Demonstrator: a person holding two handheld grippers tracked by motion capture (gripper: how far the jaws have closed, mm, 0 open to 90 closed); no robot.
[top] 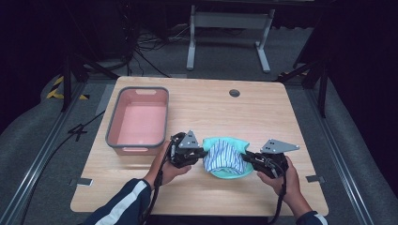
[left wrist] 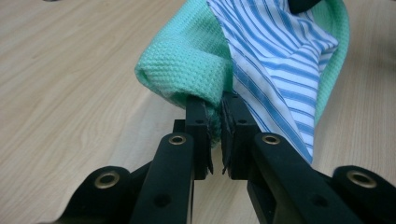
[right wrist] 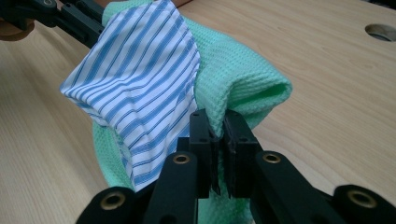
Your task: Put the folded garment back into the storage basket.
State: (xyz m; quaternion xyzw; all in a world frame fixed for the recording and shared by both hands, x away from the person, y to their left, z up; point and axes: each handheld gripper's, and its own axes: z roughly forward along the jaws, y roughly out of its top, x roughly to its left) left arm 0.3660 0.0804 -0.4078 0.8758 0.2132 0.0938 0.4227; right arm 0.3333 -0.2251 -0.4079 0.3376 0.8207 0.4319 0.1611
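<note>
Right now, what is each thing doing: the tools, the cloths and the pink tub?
left tool: shut on the green cloth's edge.
right tool: shut on the green cloth's other edge.
green cloth: pinched at both ends, sagging between the tools.
striped cloth: crumpled, lying in the green cloth.
pink tub: upright on the table, empty.
table: holding the tub.

The cloth pinched between the two grippers is a mint-green waffle-weave towel (top: pixel 233 146), and folded against it lies a white fabric (top: pixel 226 157) with fine blue stripes running lengthwise. At ten o'clock from it stands a bin (top: pixel 139 120) with a salmon-pink inside and a grey rim, on a table (top: pixel 206 104) of pale, light-grained wood with a dark round hole (top: pixel 234 93) at twelve o'clock. The left gripper (top: pixel 201 153) and right gripper (top: pixel 248 158) are black with grey plates, and the sleeve (top: pixel 123 201) is dark navy with white stripes.
</note>
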